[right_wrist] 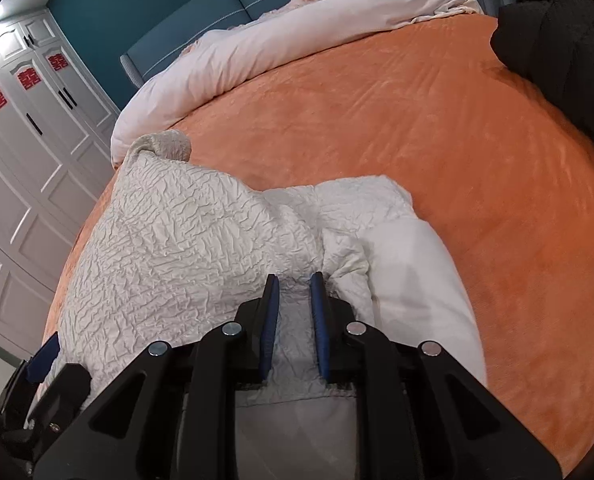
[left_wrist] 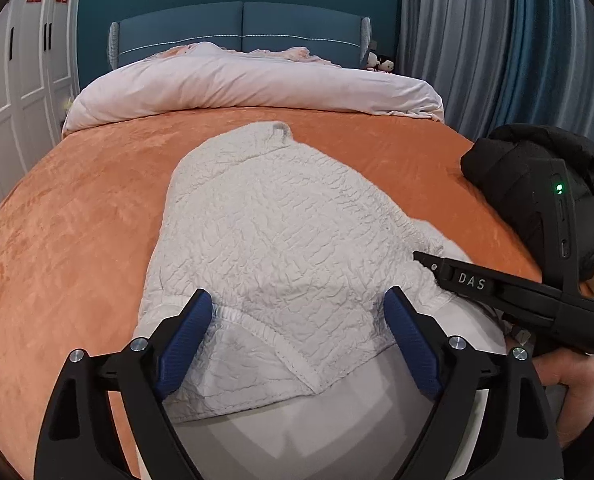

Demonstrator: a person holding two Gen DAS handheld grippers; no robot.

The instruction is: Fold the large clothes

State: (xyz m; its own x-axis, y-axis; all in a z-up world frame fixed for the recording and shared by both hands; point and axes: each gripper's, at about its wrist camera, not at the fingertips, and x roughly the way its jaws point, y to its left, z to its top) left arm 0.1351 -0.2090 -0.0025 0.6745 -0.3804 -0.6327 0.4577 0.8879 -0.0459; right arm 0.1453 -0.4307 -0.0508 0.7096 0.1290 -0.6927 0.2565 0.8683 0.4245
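The orange bedspread is carrying the white crinkled jacket, lying back-up near its foot edge. The right gripper is pinching a gathered fold near the hem; the left gripper is spread wide over the hem, grasping nothing. Advisable: lifting both hem corners evenly. No containers are showing.

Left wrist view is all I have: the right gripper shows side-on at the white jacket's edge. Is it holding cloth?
Observer: It seems so. The right gripper has its jaws nearly together, with a bunch of the white jacket between them.
Operator: What lies on its far side, hidden from me?
Observer: A turned-over flap, its smooth lining facing up on the orange bedspread.
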